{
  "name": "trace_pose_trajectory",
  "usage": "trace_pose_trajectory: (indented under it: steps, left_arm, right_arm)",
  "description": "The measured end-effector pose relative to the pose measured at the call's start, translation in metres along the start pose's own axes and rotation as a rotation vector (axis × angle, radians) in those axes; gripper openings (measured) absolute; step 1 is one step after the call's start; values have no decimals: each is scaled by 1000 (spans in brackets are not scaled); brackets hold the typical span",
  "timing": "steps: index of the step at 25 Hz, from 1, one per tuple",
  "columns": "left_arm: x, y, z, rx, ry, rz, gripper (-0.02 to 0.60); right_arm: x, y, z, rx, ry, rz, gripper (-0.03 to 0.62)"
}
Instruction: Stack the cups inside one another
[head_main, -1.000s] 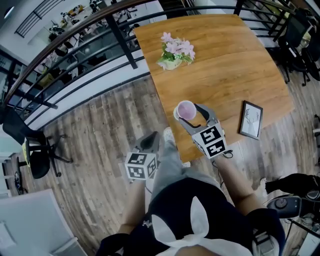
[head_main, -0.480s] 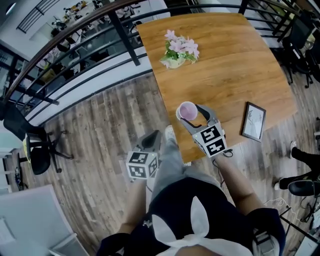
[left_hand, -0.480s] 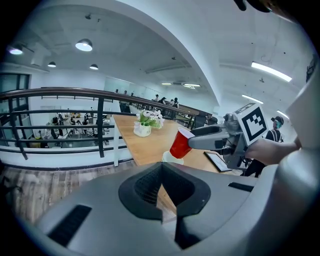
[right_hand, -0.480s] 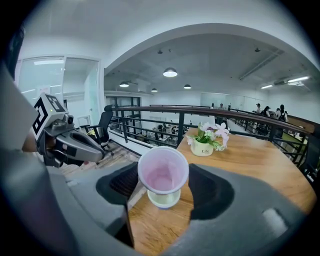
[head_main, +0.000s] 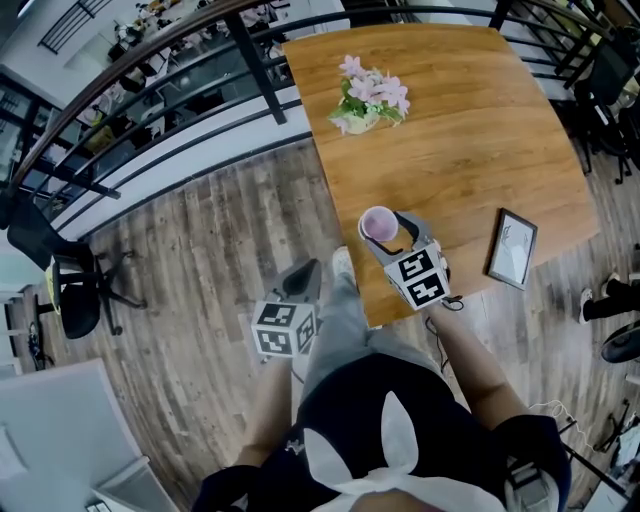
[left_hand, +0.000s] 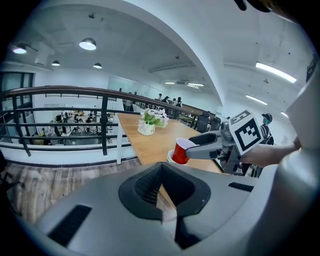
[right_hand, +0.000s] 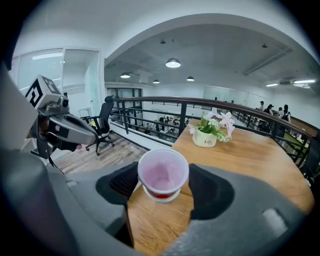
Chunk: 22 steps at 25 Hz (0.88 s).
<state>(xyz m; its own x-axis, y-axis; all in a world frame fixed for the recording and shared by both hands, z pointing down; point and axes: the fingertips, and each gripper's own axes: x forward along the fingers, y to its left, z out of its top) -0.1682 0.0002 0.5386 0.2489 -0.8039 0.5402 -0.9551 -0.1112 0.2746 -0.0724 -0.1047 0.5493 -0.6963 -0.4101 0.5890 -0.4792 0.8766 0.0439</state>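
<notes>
**Wooden table by the railing, red cup in the right gripper**

Wood of a warm colour makes the table (head_main: 470, 150), which stands beside a black railing (head_main: 150, 75) on an upper floor. Beyond the railing we see the desks of an office. On the far part of the table stands a small white flower pot (right_hand: 205, 138) with pink flowers, and on its front we can read the word "Life". Near the right edge lies a picture frame (head_main: 512, 248). What is drawn in it is too small for us to read.

The right gripper (right_hand: 163, 182) has its jaws wide apart and clamped on the red cup (right_hand: 163, 174), with one pad on each side of its wall. This cup has a white rim and a pale inside, and it is a little tilted. Its bottom sits in the mouth of a second cup (left_hand: 171, 158), which stands on the table close to the near edge.

The left gripper (left_hand: 161, 172) hangs over the wooden floor (head_main: 200, 260), beside the table, with its jaws together and nothing between them. The cubes on both grippers carry black and white square markers.
</notes>
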Motion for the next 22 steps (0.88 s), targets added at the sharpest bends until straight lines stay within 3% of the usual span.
trace_pose_trajectory:
  steps: [9,17,22]
  left_arm:
    - [4,2,1,-5,2,-1,17]
    - [8,1,3,-3,-4,-4,17]
    - [6,-2,5,1,-9,-10,17]
  right_arm:
    - [14,5,-14,5,56,25,344]
    - [10,2,-9,5,24,19,341]
    - [-1,0,-1,10,-20,-3,246]
